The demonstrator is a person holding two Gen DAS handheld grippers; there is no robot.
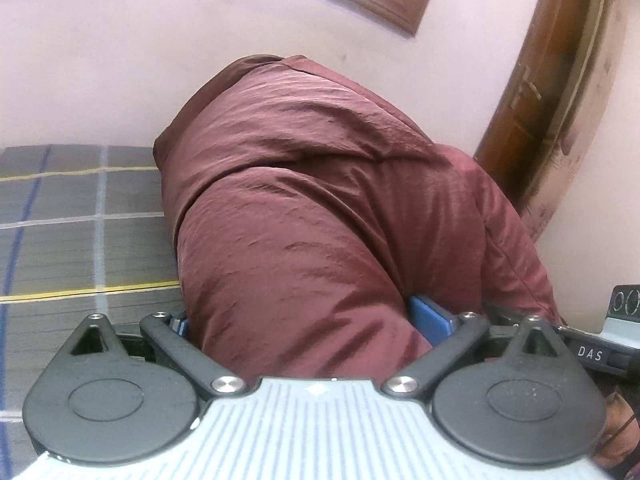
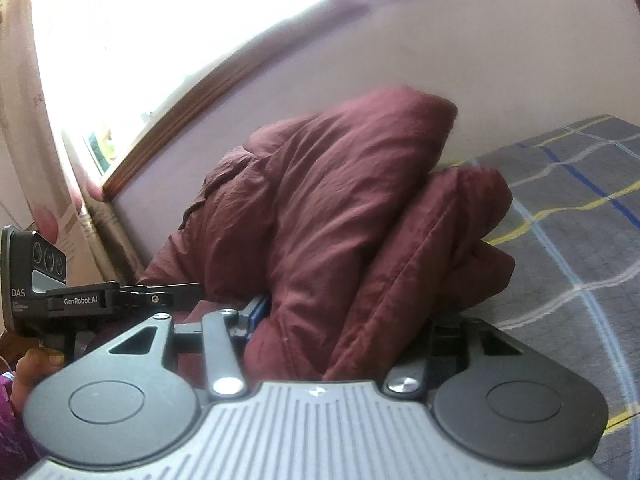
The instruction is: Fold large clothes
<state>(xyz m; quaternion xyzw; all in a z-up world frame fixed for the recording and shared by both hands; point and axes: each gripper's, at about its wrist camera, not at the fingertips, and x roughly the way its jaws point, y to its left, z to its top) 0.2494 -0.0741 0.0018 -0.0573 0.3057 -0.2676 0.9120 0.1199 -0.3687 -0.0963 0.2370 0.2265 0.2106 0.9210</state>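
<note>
A puffy maroon jacket (image 1: 312, 200) is bunched into a thick bundle and stands up in front of the pale wall. My left gripper (image 1: 308, 320) has its jaws set wide around the lower part of the bundle. Its blue pads (image 1: 430, 316) press the fabric from both sides. In the right wrist view, folds of the jacket (image 2: 328, 208) fill my right gripper (image 2: 344, 320), which is shut on them at about half width. One blue pad (image 2: 256, 312) shows; the other finger is hidden under cloth. The left gripper's body (image 2: 88, 300) sits just left of it, held by a hand (image 2: 36, 364).
The jacket rests on a bed with a grey plaid sheet (image 1: 80, 220) that also spreads out to the right (image 2: 568, 220). A pale wall (image 1: 120, 60) stands close behind, with a wooden-framed window (image 2: 152, 60) and a curtain (image 2: 52, 184). A brown wooden frame (image 1: 532, 120) rises on the right.
</note>
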